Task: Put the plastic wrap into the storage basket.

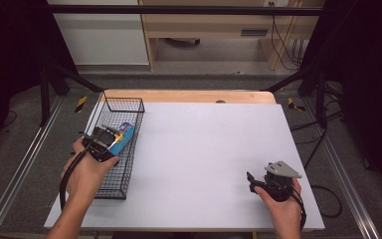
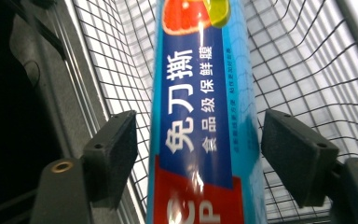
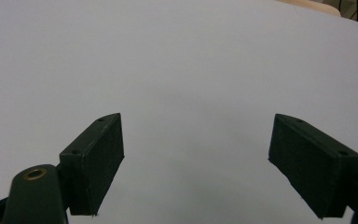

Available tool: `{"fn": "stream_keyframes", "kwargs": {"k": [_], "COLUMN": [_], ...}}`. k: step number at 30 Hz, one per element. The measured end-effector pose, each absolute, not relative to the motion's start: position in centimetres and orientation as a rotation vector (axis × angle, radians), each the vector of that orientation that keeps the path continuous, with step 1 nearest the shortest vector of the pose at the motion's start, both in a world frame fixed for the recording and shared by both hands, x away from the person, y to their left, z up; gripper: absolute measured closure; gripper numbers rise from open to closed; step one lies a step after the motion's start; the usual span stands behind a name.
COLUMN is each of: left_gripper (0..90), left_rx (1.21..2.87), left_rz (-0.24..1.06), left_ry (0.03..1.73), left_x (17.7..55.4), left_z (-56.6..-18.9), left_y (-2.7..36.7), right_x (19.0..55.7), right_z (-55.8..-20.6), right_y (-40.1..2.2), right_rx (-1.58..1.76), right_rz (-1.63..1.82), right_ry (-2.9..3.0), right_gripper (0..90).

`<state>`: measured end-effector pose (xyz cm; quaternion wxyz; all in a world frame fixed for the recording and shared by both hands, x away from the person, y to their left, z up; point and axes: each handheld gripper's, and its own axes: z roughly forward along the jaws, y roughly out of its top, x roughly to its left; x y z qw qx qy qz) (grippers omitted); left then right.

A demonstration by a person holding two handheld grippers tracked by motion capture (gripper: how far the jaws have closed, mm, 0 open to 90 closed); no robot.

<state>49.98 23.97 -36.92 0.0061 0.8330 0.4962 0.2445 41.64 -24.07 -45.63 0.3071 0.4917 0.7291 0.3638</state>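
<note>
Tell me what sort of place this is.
Likely a lab recording station: a bare white table framed by black rails, a wire basket holding a blue box, and cables on the floor.

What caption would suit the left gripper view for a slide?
Left gripper open around a blue cling-film box lying in the wire basket, fingers clear of its sides.

Glossy blue cling-film box (image 2: 200, 121) in a thin black wire-mesh basket (image 1: 113, 149); matt, smooth pale tabletop (image 1: 204, 149) with a bare wood far edge; matt black gripper pads (image 3: 95, 158).

One box (image 2: 198, 112), one basket (image 1: 110, 174)
</note>
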Motion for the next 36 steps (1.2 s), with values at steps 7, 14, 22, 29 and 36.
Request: {"fn": "stream_keyframes", "kwargs": {"k": [7,14,22,29,36], "left_gripper": [19.8,11.1,8.8,7.6,6.9], "left_rx": [2.487,2.391,2.330,2.318,2.318], "left_rz": [0.818,0.795,0.754,0.768,0.724], "left_ry": [1.468,1.445,1.399,1.314,1.234], "left_x": [48.5,47.9,47.4,46.8,46.4], "left_z": [-35.0,-33.9,-32.9,-32.3,-32.0], "left_y": [23.2,23.2,22.8,21.5,20.0], "right_x": [41.7,41.7,41.7,41.6,41.7], "right_z": [-45.7,-45.6,-45.5,-45.5,-45.5], "right_y": [-24.0,-24.0,-24.1,-24.1,-24.0], "right_rx": [1.301,1.302,1.297,1.302,1.301], "right_rz": [0.959,0.963,0.967,0.971,0.965], "right_ry": [1.928,1.925,1.919,1.919,1.920], "right_gripper": [18.0,16.3,15.2,14.9,14.6]}}
